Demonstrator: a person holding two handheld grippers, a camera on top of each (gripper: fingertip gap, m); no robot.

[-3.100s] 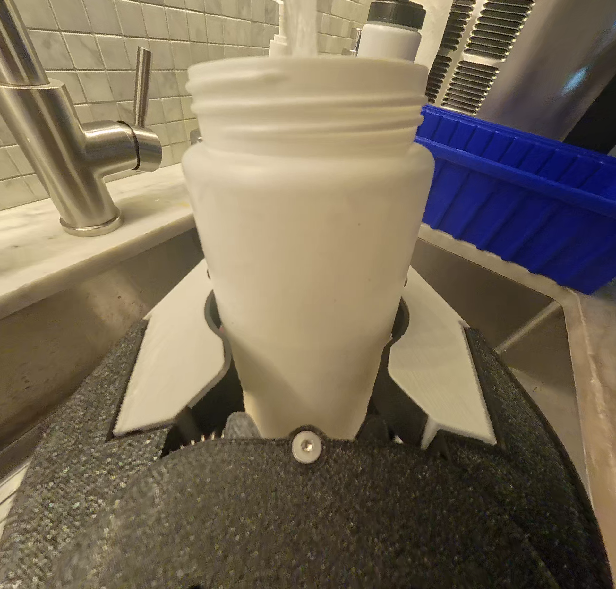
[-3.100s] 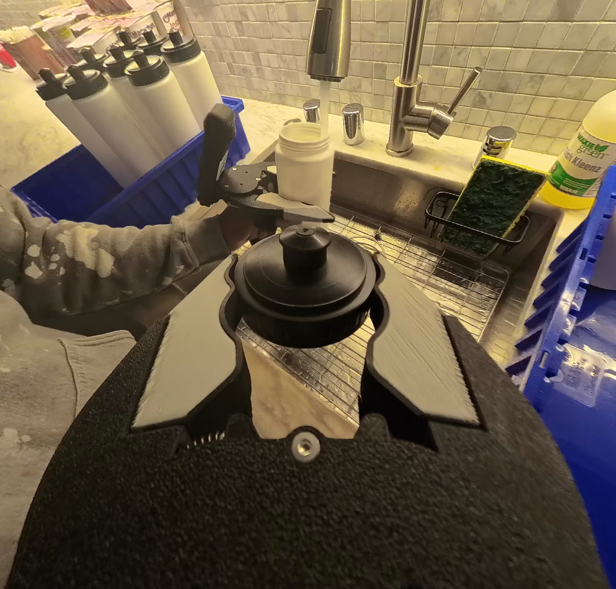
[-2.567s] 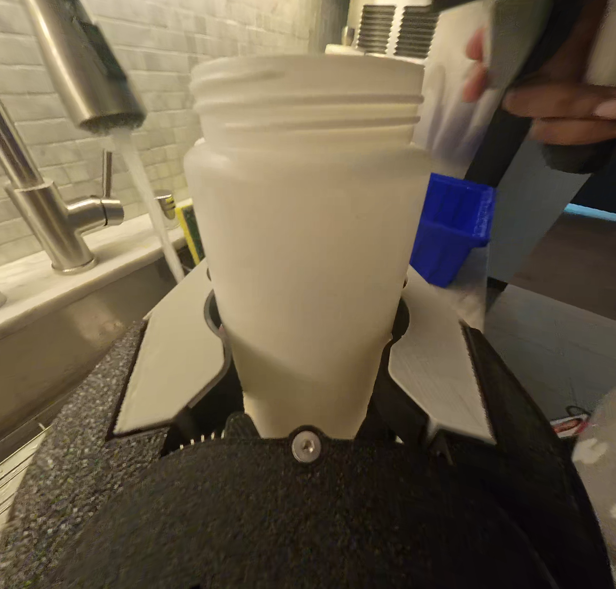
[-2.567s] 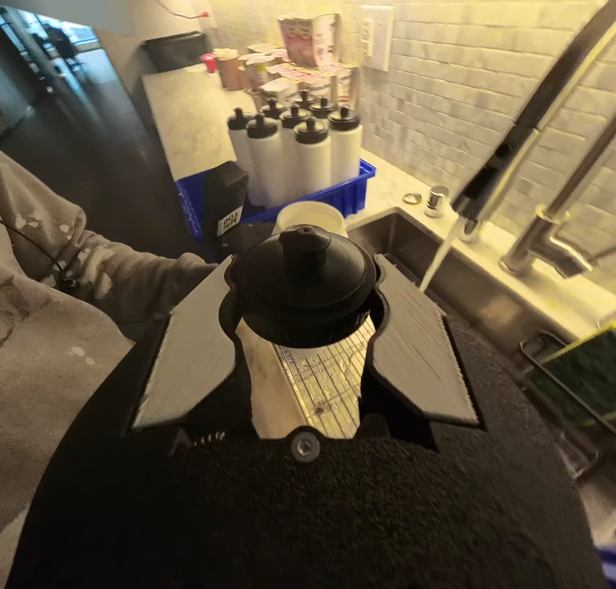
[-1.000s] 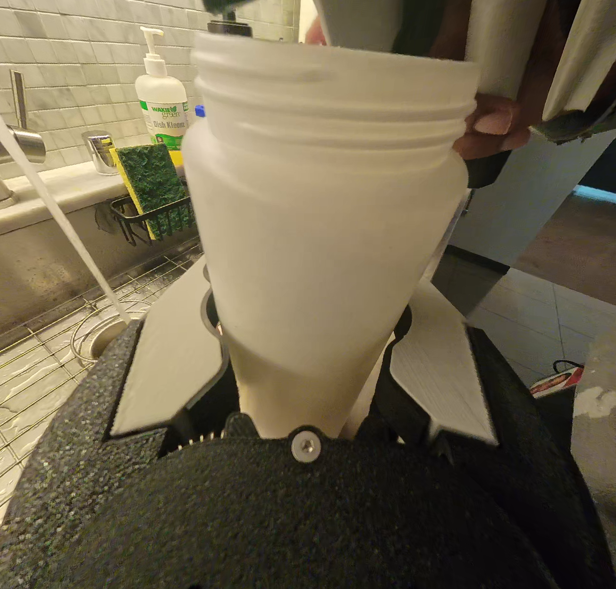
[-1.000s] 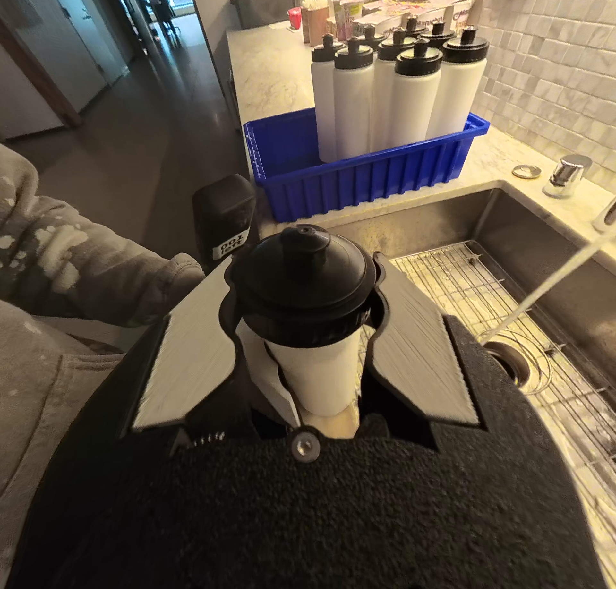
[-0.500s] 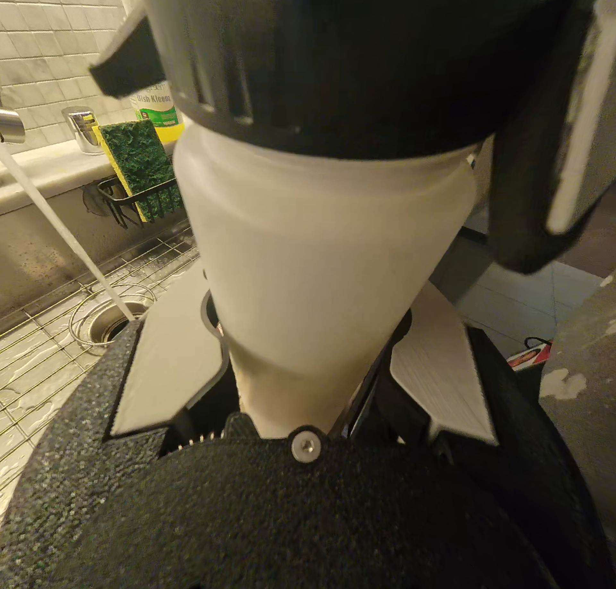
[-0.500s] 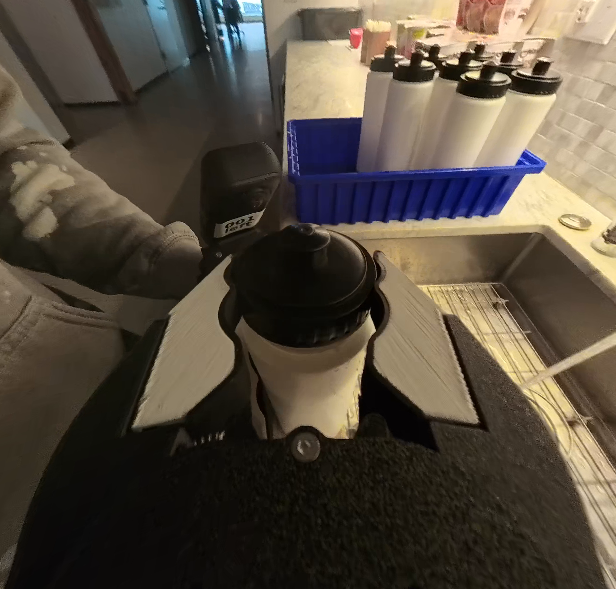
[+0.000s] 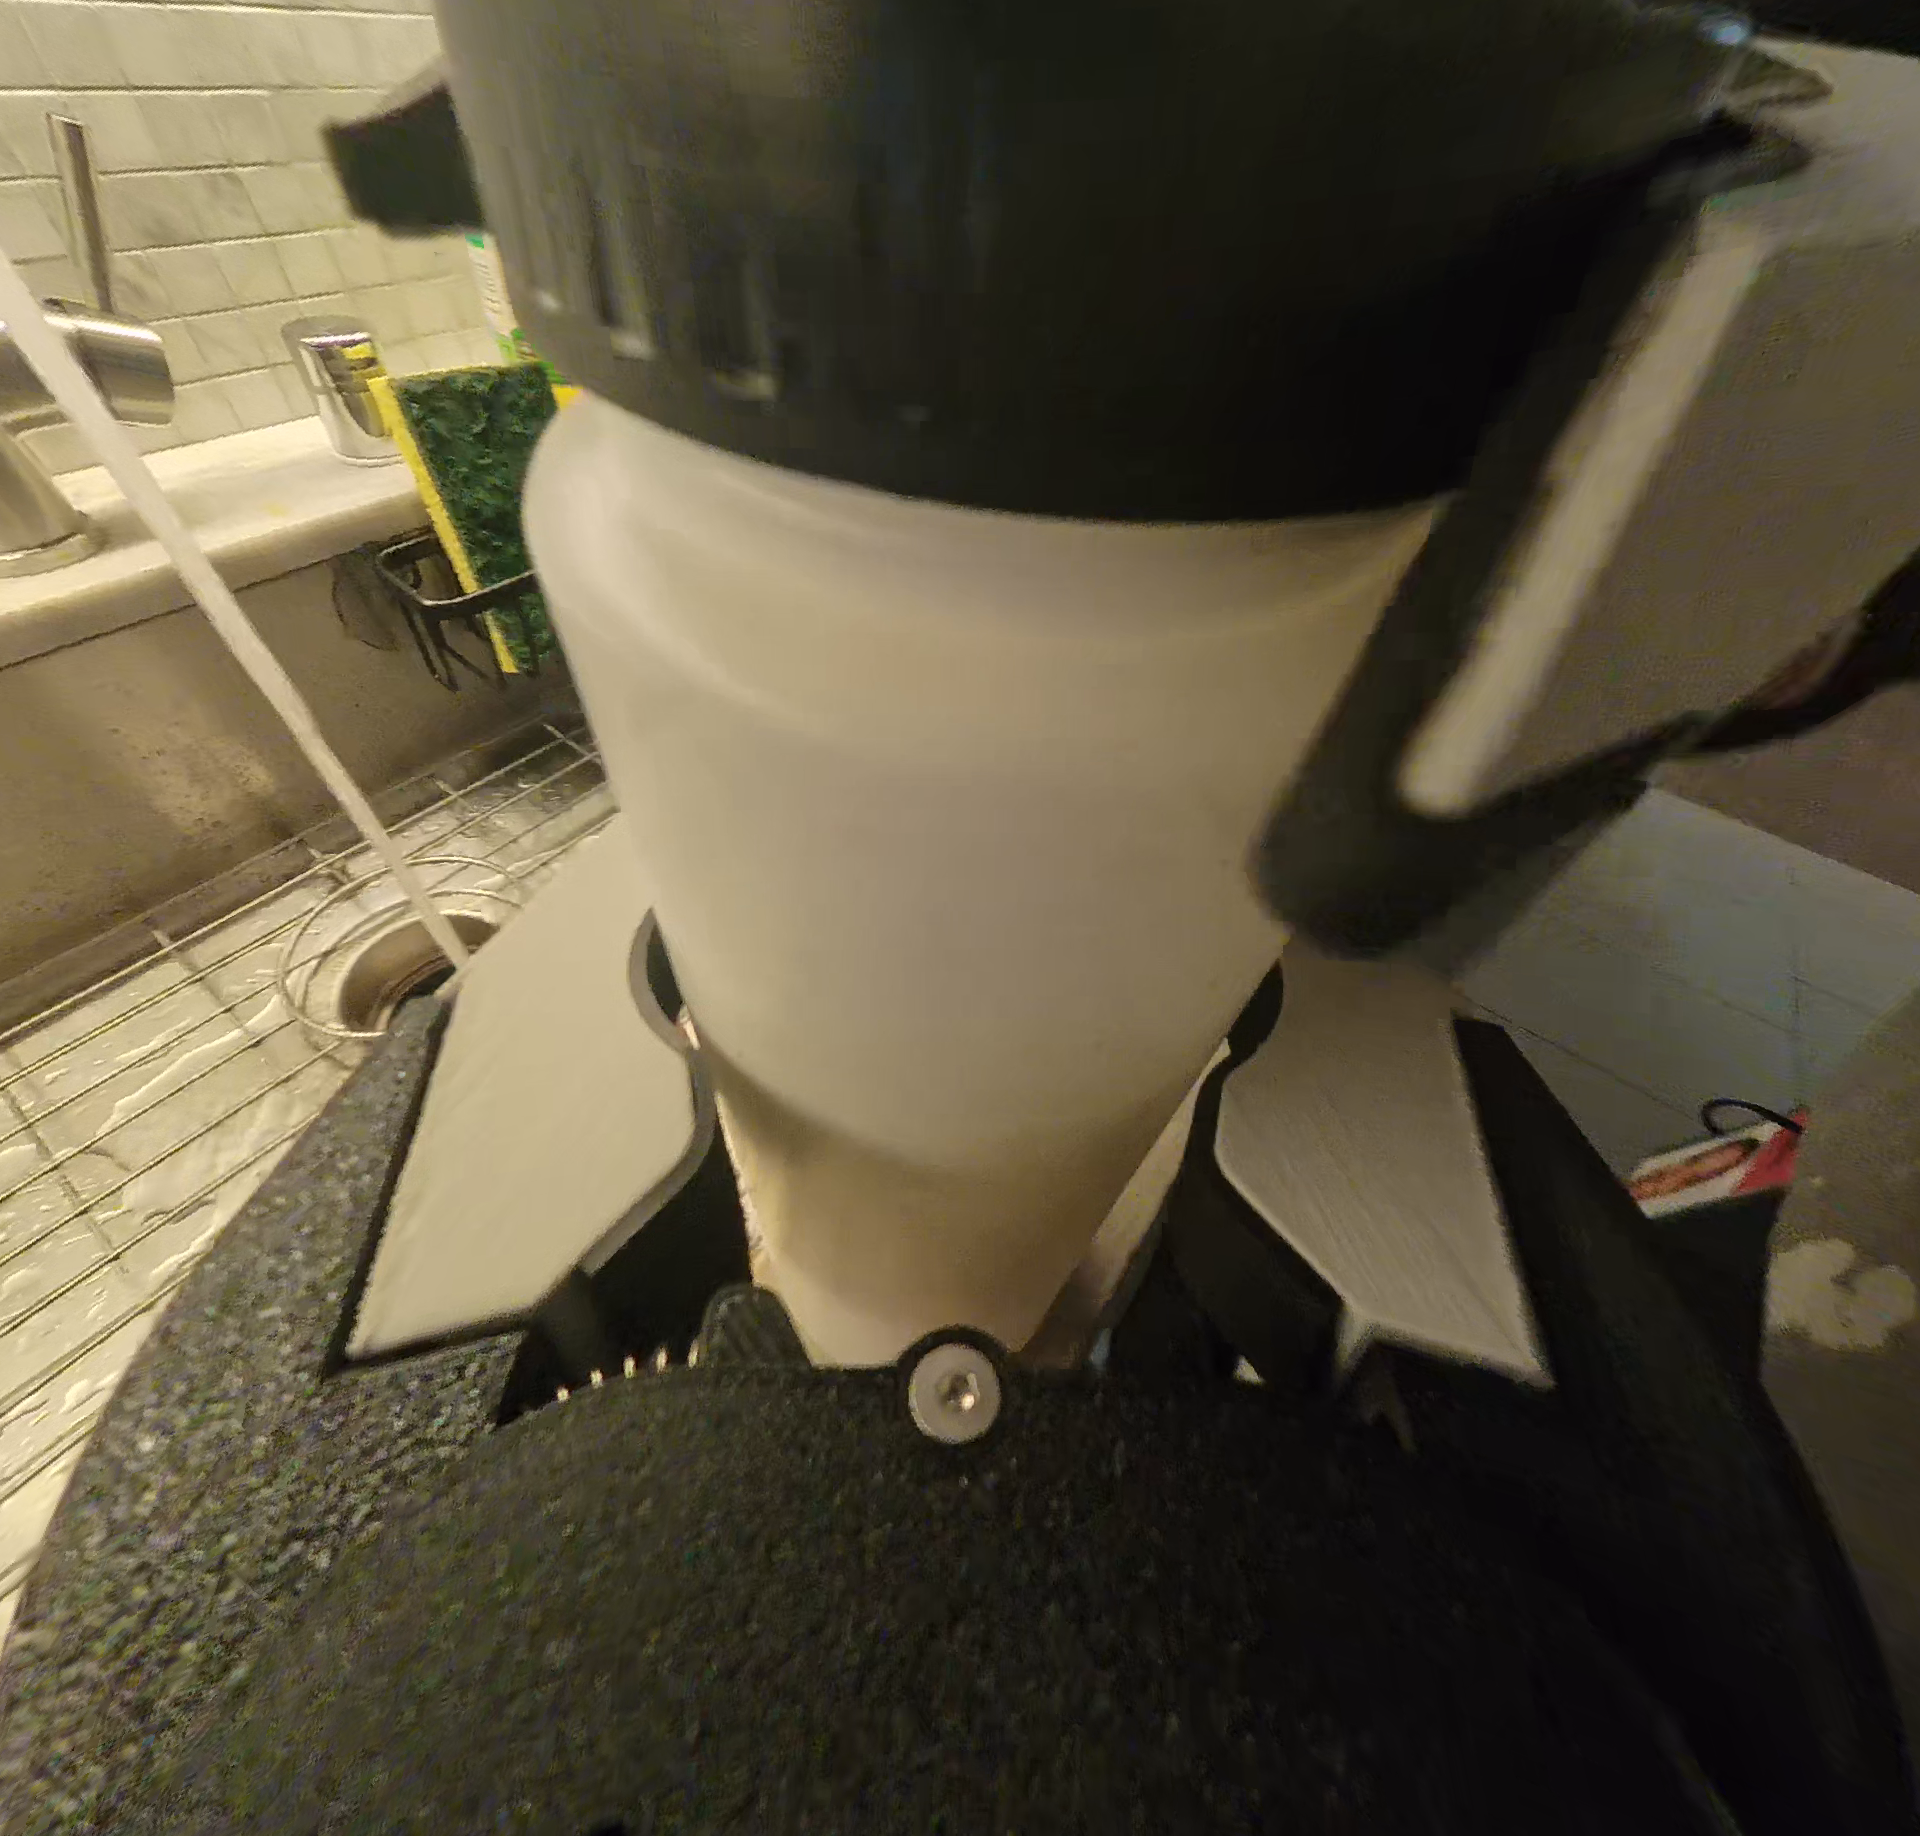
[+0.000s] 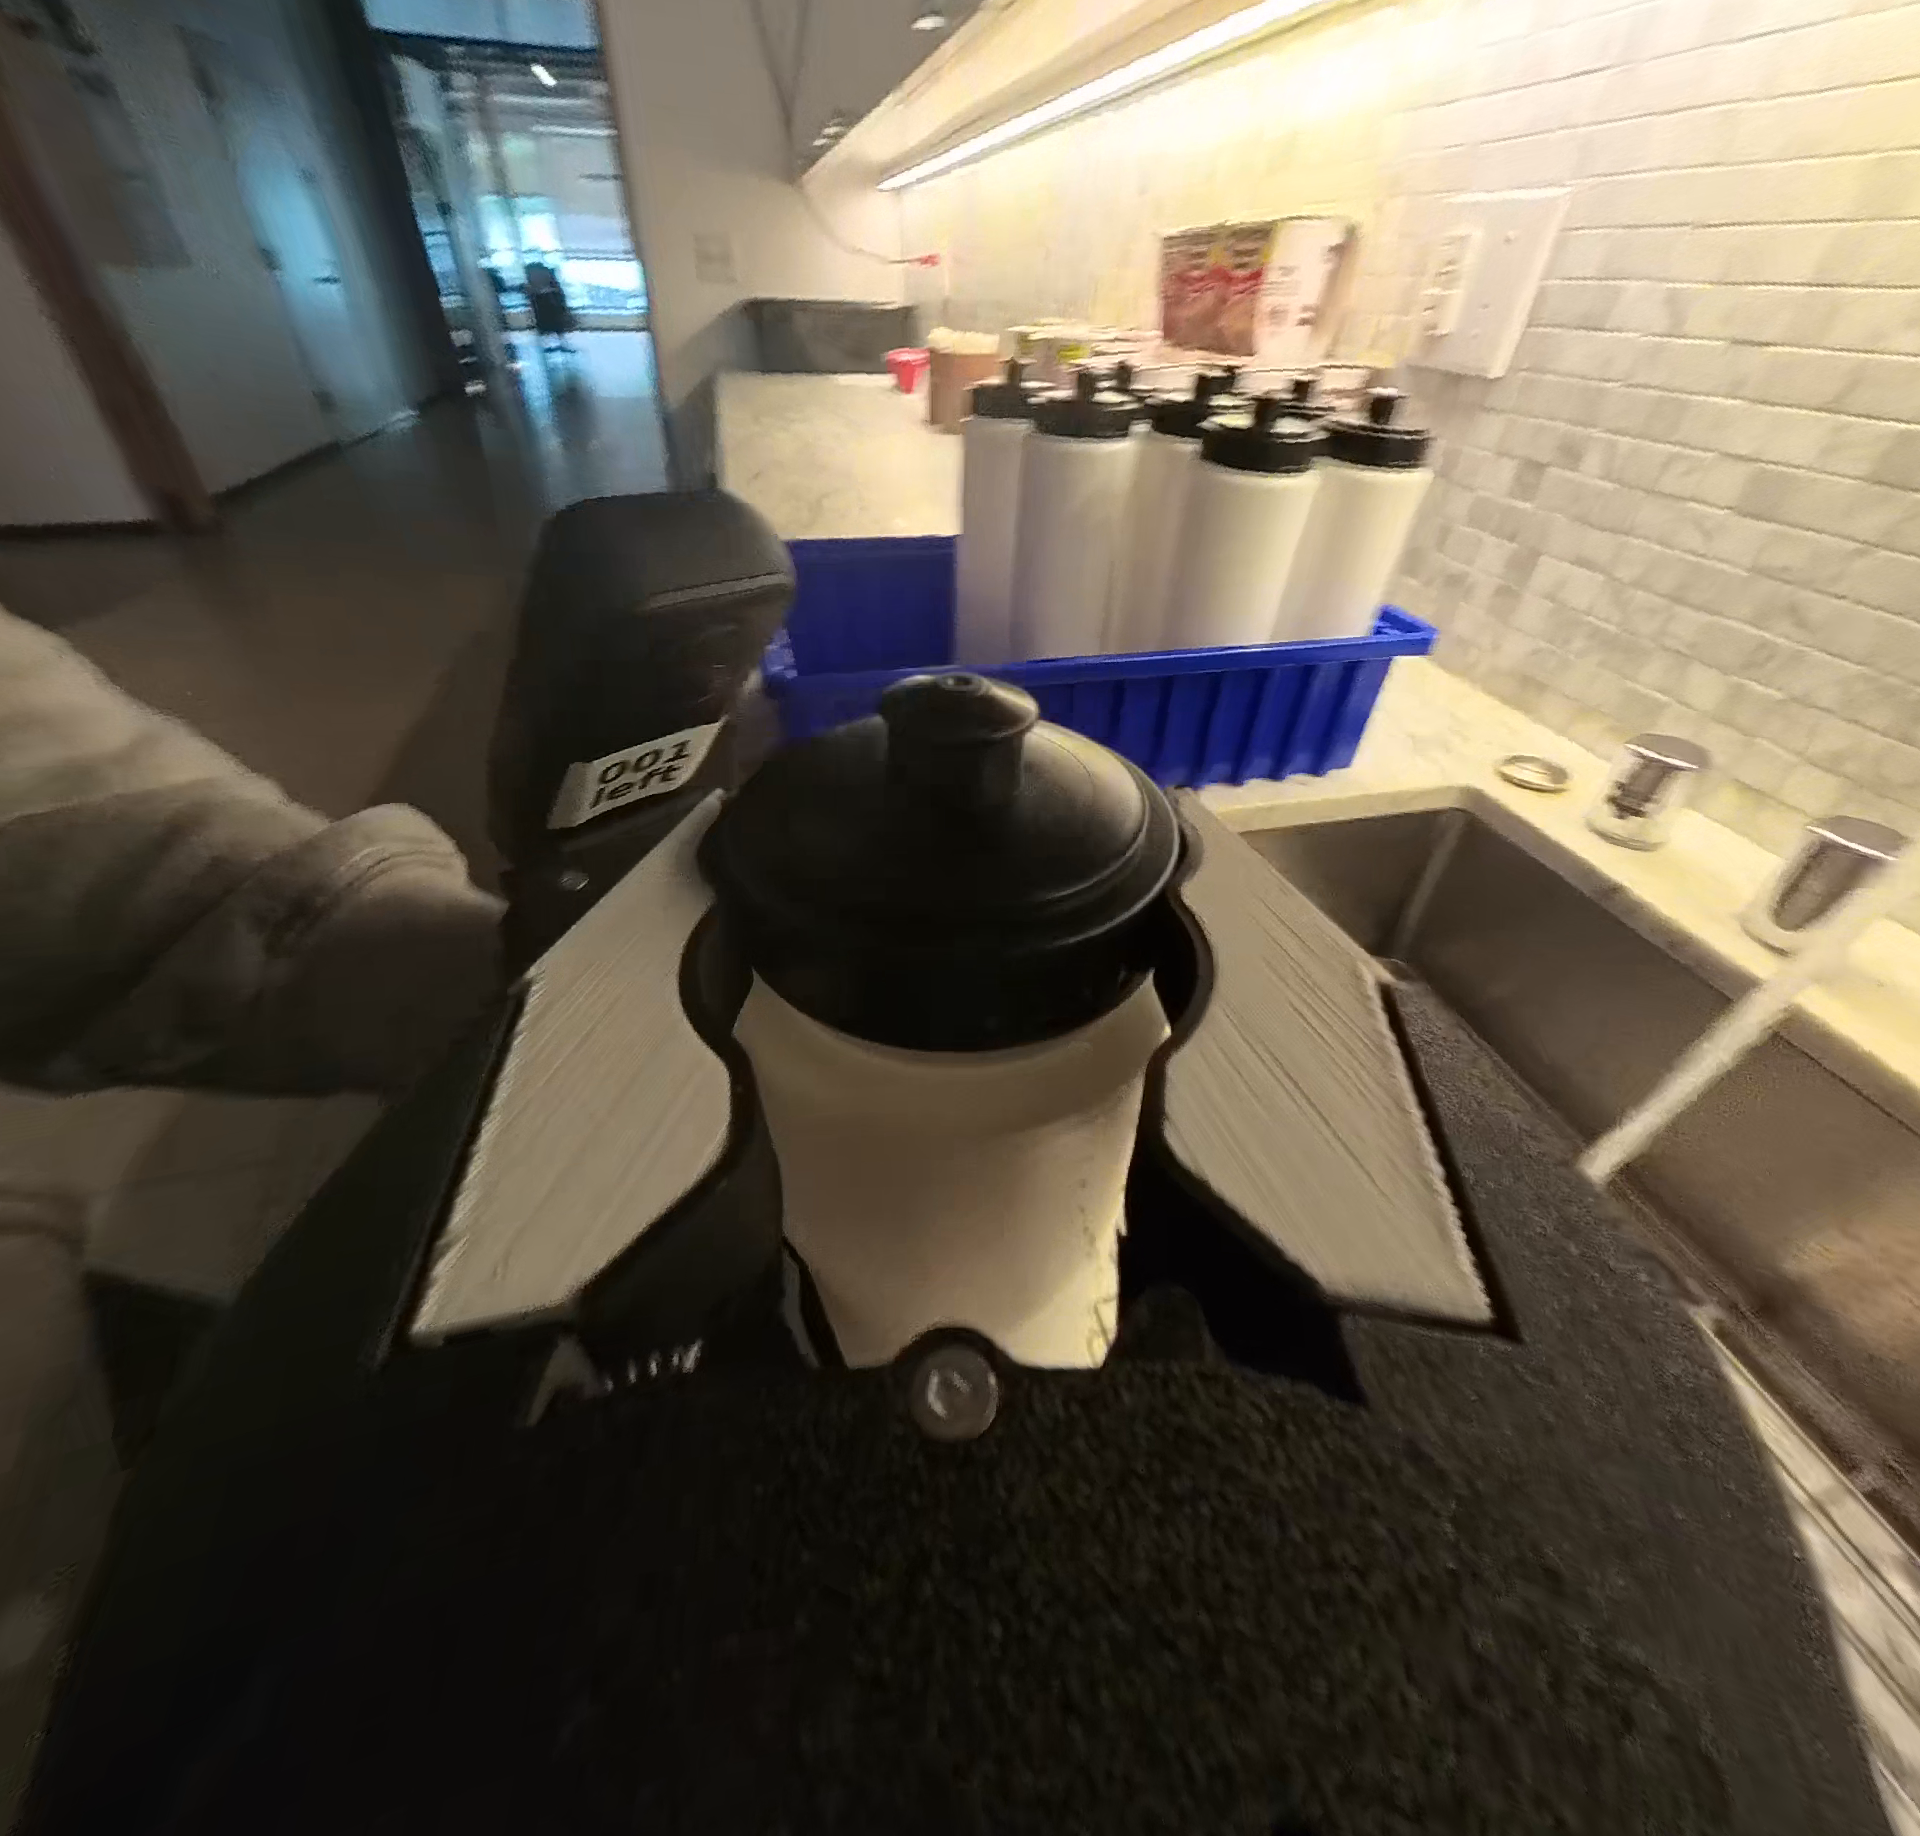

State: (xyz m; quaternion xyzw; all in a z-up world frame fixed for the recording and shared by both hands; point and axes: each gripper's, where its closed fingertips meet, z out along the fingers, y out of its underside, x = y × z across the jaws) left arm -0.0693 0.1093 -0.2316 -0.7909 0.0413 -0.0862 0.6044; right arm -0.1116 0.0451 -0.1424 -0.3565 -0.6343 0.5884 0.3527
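Observation:
My left gripper [image 9: 956, 997] is shut on a white plastic bottle [image 9: 966, 789] and holds it upright over the sink's front edge. My right gripper [image 10: 951, 945] is shut on the bottle's black spout cap [image 10: 951, 851], which sits on the bottle's mouth. The same cap fills the top of the left wrist view [image 9: 987, 207], with one right finger [image 9: 1558, 581] beside the bottle. The white bottle body [image 10: 956, 1184] shows below the cap in the right wrist view. The left gripper's black body shows behind it [image 10: 644, 643].
A steel sink [image 9: 125, 747] with a wire grid [image 9: 135, 1059] lies to the left; water [image 9: 239, 643] runs from the tap. A green-yellow sponge [image 9: 478, 498] sits in a caddy. A blue bin [image 10: 1195, 706] with several capped white bottles [image 10: 1195, 539] stands on the counter.
The bottle left the running water and came over the sink's front edge. My right gripper brought the black cap down onto the bottle's open mouth, and the cap is turning on it now.

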